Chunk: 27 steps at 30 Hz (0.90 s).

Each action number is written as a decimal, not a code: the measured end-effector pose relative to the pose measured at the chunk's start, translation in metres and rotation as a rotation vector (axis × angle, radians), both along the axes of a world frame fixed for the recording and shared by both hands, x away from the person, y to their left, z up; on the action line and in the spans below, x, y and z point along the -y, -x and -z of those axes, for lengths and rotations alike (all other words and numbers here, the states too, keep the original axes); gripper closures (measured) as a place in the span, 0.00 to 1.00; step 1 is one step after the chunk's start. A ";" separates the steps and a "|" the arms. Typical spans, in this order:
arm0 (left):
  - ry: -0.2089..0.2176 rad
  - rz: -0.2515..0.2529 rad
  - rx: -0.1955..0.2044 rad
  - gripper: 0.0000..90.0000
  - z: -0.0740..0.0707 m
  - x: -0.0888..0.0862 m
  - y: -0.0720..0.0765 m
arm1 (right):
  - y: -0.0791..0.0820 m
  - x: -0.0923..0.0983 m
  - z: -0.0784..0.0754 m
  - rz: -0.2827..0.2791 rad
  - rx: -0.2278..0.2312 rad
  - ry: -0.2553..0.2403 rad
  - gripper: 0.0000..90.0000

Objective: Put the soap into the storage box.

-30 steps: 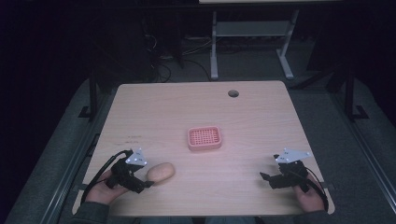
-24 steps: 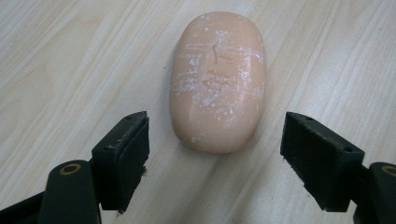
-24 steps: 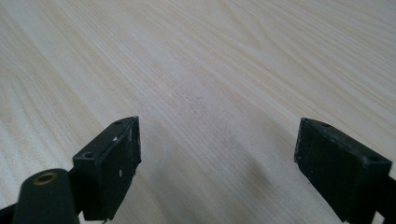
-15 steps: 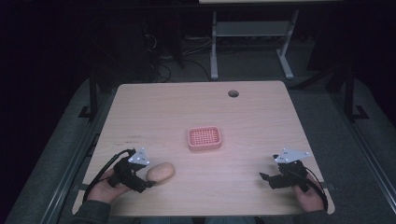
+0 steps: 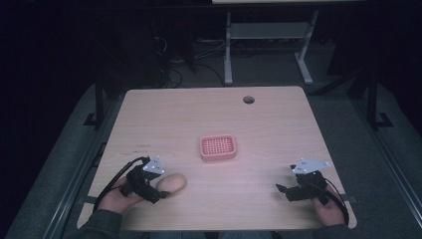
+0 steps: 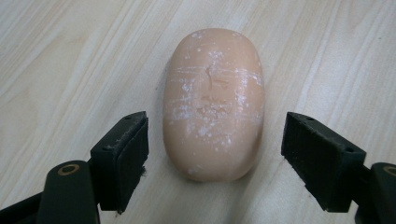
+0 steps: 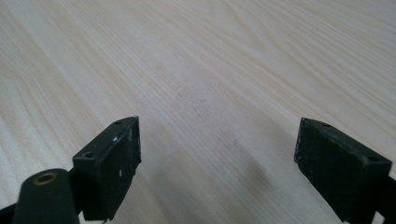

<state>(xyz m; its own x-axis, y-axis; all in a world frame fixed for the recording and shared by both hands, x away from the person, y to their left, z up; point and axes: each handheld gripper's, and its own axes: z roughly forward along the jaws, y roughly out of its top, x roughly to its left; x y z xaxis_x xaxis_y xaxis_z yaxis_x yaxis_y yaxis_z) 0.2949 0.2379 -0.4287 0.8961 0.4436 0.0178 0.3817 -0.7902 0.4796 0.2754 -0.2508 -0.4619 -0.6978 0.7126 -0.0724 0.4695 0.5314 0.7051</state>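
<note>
The left gripper (image 5: 158,188) sits low at the table's near left corner with its jaws spread wide, one on each side of the soap (image 6: 214,100), with a gap between each pad and the bar. The soap, a peach oval scuffed with white marks, lies flat on the wood; in the left gripper view its near end lies between the pads and the rest stretches away beyond them. The right gripper (image 5: 284,190) rests near the table's near right corner, well apart from the soap, its jaws also spread and nothing but bare wood between them. A pink dish (image 5: 218,147) with a perforated floor sits near the middle of the table (image 5: 278,124), apart from both grippers. The tabletop is pale wood with fine grain running along it, rounded corners, and a round cable hole (image 5: 248,99) near the far edge. The room around is dark: grey floor, a tangle of cables (image 5: 174,74) at the far left, and the white legs of another desk (image 5: 228,50) behind.
</note>
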 end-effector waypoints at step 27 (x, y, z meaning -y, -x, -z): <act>-0.033 0.028 -0.038 0.26 0.009 0.019 -0.013 | 0.001 0.000 -0.001 -0.003 0.002 -0.004 0.16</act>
<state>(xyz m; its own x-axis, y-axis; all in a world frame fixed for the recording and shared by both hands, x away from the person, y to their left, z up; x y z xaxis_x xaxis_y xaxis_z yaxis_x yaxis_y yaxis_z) 0.3078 0.2189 -0.4382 0.9085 0.4179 -0.0024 0.3764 -0.8158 0.4391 0.2742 -0.2506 -0.4605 -0.6997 0.7109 -0.0714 0.4663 0.5300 0.7083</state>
